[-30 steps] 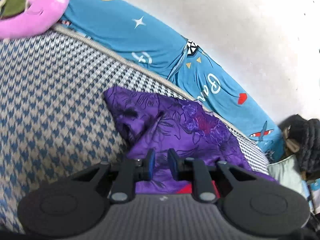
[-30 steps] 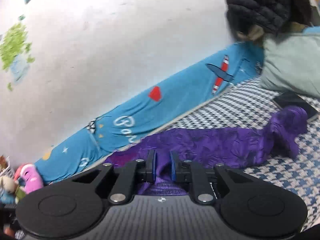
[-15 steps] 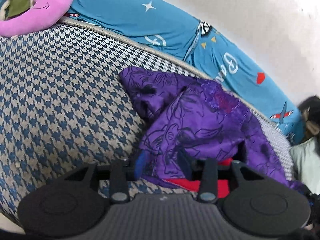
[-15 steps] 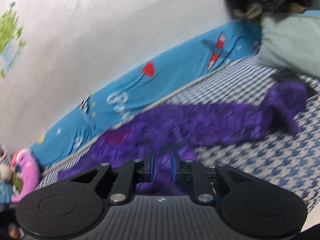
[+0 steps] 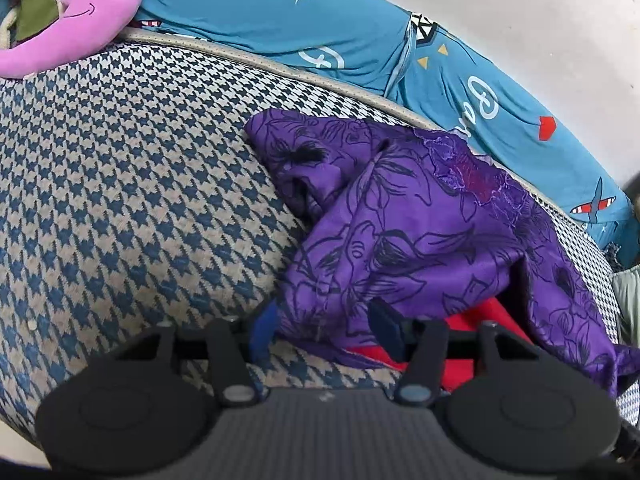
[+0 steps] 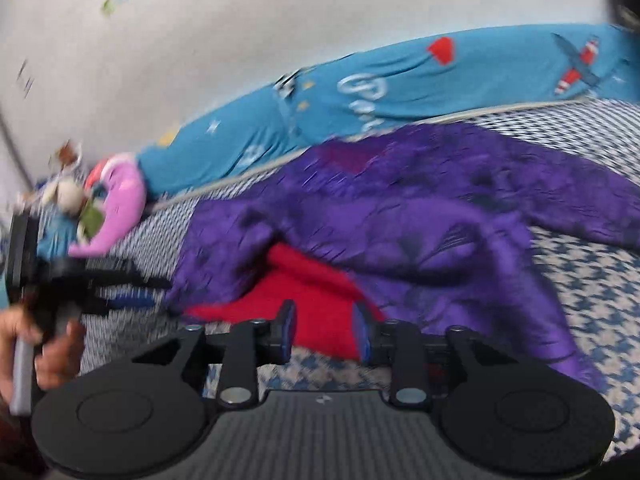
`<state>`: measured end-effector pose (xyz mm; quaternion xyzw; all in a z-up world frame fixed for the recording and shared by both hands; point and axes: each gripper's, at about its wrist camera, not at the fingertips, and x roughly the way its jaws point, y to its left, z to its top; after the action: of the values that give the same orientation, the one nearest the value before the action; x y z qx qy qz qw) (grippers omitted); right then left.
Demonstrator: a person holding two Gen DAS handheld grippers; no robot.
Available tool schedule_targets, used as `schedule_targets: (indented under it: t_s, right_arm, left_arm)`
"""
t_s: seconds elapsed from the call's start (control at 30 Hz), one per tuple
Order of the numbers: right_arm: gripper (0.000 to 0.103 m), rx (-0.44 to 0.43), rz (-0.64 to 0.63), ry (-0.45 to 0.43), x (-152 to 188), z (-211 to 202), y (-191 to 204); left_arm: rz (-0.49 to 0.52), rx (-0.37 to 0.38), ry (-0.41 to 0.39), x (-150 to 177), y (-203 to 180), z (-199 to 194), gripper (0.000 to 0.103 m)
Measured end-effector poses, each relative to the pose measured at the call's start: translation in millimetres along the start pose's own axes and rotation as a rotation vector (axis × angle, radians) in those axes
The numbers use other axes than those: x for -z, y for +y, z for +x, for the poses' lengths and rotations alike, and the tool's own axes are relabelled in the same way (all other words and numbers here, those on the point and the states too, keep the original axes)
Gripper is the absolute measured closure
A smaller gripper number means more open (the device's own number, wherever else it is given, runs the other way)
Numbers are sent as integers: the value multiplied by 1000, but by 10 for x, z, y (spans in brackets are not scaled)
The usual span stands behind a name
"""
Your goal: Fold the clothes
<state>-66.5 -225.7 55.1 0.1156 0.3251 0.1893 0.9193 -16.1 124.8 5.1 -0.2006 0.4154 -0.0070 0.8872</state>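
Note:
A purple flower-print garment [image 5: 400, 220] with a red lining [image 5: 480, 320] lies in a loose heap on the houndstooth bed cover [image 5: 120, 200]. My left gripper [image 5: 325, 332] stands open at the heap's near edge, and a purple fold hangs loose between its blue pads. The right wrist view is blurred. It shows the same garment [image 6: 440, 208] spread sideways with its red lining [image 6: 312, 292] turned up. My right gripper [image 6: 324, 332] is open just in front of the red part. The left gripper [image 6: 120, 284] shows at the far left, held by a hand [image 6: 52, 356].
A pink plush toy [image 5: 80, 12] lies at the bed's far left corner. A blue printed sheet [image 5: 320, 32] runs along the white wall behind the bed. A pale green pillow [image 5: 626, 292] sits at the right edge. Bare houndstooth cover stretches to the left of the garment.
Both grippers were shut on the purple garment and have opened and let it go. The garment now lies slumped on the bed with its red lining showing.

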Motion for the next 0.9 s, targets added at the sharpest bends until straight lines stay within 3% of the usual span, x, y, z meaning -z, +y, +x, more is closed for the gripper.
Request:
schedule_targets:
  t_s: [0.17, 0.23, 0.37, 0.9]
  right_arm:
    - [58, -40, -99, 59, 97, 217, 253]
    - [56, -41, -143, 76, 120, 315, 355]
    - [50, -45, -226, 85, 143, 482, 529]
    - [47, 3, -400, 137, 171, 1213, 970]
  left_arm:
    - [-28, 5, -11, -48, 30, 63, 39]
    - [-43, 10, -21, -72, 46, 78, 30]
    - [-54, 17, -40, -118, 46, 112, 26]
    - [-58, 9, -8, -199, -155, 413, 11]
